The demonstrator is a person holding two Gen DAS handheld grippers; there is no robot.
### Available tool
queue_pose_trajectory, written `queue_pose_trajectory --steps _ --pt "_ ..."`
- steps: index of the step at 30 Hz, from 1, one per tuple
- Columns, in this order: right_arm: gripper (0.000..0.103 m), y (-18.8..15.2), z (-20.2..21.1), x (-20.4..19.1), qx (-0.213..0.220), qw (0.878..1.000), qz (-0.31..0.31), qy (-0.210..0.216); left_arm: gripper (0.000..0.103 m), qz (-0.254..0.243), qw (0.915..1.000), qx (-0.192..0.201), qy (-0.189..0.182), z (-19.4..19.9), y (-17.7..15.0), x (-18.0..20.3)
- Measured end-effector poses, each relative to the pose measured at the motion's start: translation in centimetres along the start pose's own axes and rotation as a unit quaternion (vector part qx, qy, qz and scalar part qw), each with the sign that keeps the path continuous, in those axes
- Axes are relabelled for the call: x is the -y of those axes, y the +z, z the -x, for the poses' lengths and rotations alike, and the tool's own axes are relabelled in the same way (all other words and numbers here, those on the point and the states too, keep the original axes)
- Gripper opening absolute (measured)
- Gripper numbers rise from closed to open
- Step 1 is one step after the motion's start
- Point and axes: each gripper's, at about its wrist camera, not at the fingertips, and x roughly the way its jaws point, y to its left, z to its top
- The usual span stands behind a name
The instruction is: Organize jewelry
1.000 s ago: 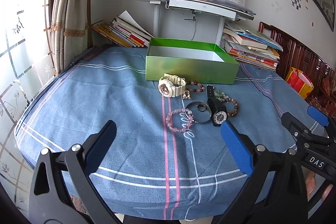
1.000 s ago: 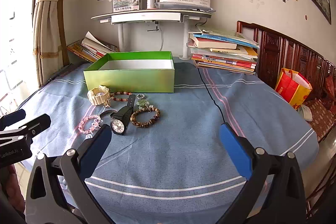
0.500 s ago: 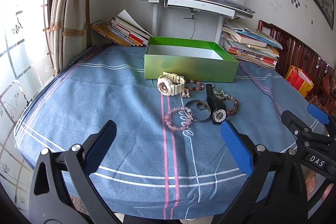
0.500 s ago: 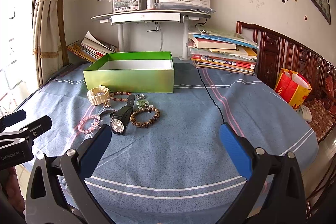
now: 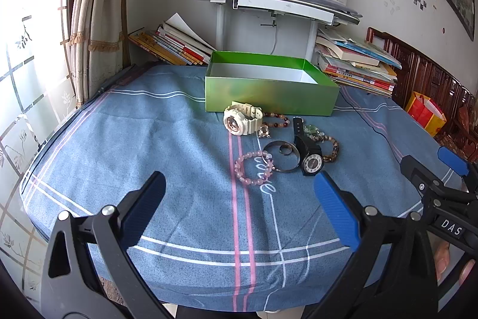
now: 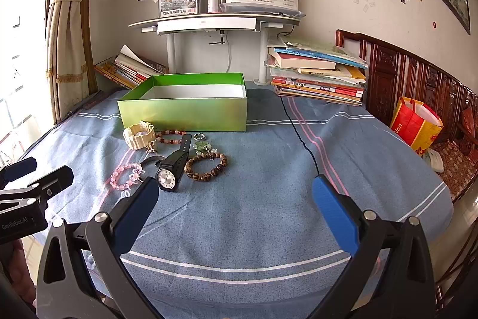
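Both tools hang above the near edge of the surface (image 5: pixel 125 121), which wears a blue striped cloth. The left tool (image 5: pixel 239 199) has its blue fingers (image 5: pixel 334 211) spread wide apart with nothing between them; the right tool (image 6: pixel 236 202) is likewise gaping and holds nothing.

Take the green box (image 5: pixel 269 97) as the landmark: it sits open toward the back of the surface, its white inside showing. All the jewelry lies in a loose cluster just in front of its near wall.

Going left to right in the left wrist view, a cream watch (image 5: pixel 242 120) lies closest to the box front, nearly touching it. Nearer than it lies a pink bead bracelet (image 5: pixel 254 166), the piece farthest from the box. Beside the cream watch, right in front of the box wall, is a reddish bead bracelet (image 5: pixel 276 120), with a small gold trinket (image 5: pixel 264 133) just nearer. A metal bangle (image 5: pixel 283 159) with a small ring (image 5: pixel 285 148) inside its loop overlaps the pink bracelet's right side. Next comes a black watch (image 5: pixel 307 151), strap pointing back toward the box and dial facing up. A pale green piece (image 5: pixel 312 129) lies by its strap, and a brown bead bracelet (image 5: pixel 328 150) sits at the cluster's right end, touching the black watch.

Stacks of books (image 5: pixel 355 65) rest behind the box, to its right.
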Motion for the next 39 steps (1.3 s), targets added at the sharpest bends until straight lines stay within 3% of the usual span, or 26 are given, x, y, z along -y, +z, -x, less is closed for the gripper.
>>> queue_pose_trajectory --steps 39 --pt "0.1 0.15 0.07 -0.29 0.003 1.0 -0.003 0.007 0.098 -0.007 1.0 0.002 0.001 0.36 -0.14 -0.08"
